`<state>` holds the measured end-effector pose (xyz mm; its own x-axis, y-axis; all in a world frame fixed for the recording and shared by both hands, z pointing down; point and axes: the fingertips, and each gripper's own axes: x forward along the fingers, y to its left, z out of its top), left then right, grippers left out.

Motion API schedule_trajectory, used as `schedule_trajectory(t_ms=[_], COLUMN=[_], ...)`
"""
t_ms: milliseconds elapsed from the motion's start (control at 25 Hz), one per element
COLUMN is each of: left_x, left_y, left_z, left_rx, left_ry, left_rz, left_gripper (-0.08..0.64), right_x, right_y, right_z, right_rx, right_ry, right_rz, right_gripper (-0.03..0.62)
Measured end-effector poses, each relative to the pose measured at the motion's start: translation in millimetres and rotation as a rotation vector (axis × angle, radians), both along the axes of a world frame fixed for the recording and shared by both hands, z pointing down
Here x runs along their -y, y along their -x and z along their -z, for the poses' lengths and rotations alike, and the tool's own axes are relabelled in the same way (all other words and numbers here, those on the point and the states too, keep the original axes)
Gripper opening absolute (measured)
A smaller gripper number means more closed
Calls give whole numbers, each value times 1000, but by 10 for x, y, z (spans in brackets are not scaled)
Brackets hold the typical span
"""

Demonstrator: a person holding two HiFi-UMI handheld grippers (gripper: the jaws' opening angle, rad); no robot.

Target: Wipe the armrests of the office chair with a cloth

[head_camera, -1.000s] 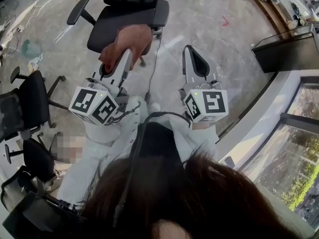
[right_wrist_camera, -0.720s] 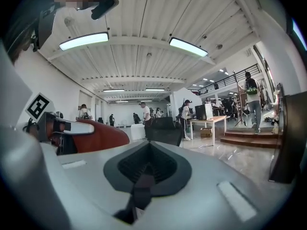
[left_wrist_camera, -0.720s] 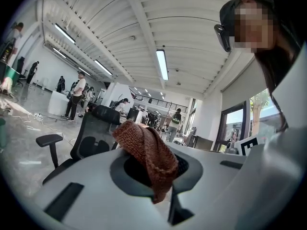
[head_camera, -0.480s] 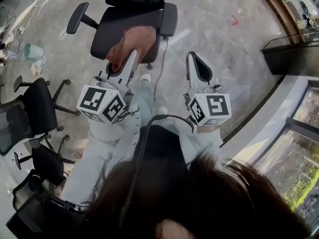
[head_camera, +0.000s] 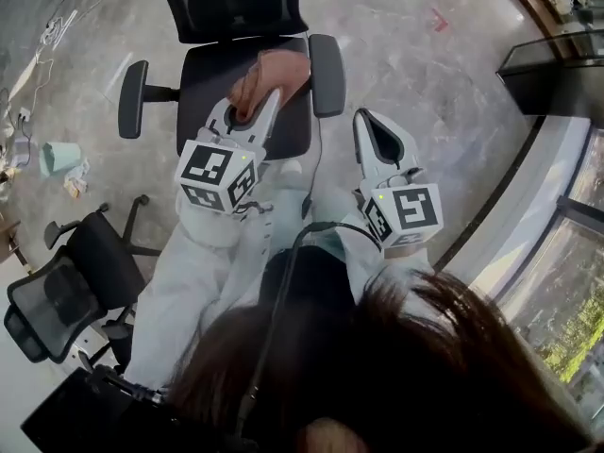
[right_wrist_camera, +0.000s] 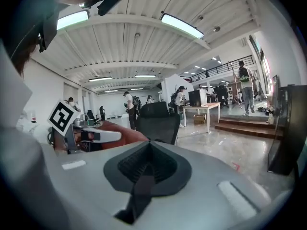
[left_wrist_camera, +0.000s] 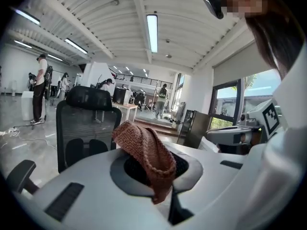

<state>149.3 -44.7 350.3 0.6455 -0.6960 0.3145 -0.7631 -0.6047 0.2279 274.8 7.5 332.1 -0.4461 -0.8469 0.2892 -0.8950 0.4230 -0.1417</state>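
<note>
The black office chair (head_camera: pixel 247 83) stands straight ahead, its left armrest (head_camera: pixel 132 98) and right armrest (head_camera: pixel 327 61) both bare. My left gripper (head_camera: pixel 261 100) hovers over the seat, nearer the right armrest, and is shut on a reddish-brown knitted cloth (head_camera: pixel 275 72). In the left gripper view the cloth (left_wrist_camera: pixel 145 151) droops from the shut left gripper (left_wrist_camera: pixel 160 183), with the chair's mesh back (left_wrist_camera: pixel 86 123) behind it. My right gripper (head_camera: pixel 364 117) hangs just right of the chair, shut and empty. The right gripper view shows the right gripper (right_wrist_camera: pixel 145 172) with its jaws together and the chair (right_wrist_camera: pixel 157 121) beyond.
Two more black chairs (head_camera: pixel 80 272) stand at the lower left. A teal object (head_camera: pixel 58 157) and cables lie on the floor to the left. A dark cabinet (head_camera: pixel 557 69) and a window wall run along the right. People stand in the distance (left_wrist_camera: pixel 39 87).
The chair has come nearer and more central in the head view. The left gripper, still holding the cloth, now sits over the seat beside the right armrest. The right gripper kept its place alongside.
</note>
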Motion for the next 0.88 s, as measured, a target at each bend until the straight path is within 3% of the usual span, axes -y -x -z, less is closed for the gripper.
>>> schedule_trajectory(t_ms=[200, 440, 680, 880], left_x=[824, 1138, 1633, 1939], left_y=[-264, -472, -910, -1200], left_z=[-538, -799, -1358, -1745], left_rx=[30, 105, 352, 559], left_ry=[59, 98, 36, -6], left_rz=[-29, -21, -96, -166], left_gripper=[38, 38, 38, 38], right_x=[522, 691, 1085, 1198], right_y=[-75, -51, -207, -297], right_z=[-475, -585, -1070, -1260], right_rx=[-1, 2, -45, -48], right_ry=[93, 149, 294, 343], right_rz=[-20, 1, 9, 47], right_gripper=[0, 0, 0, 0])
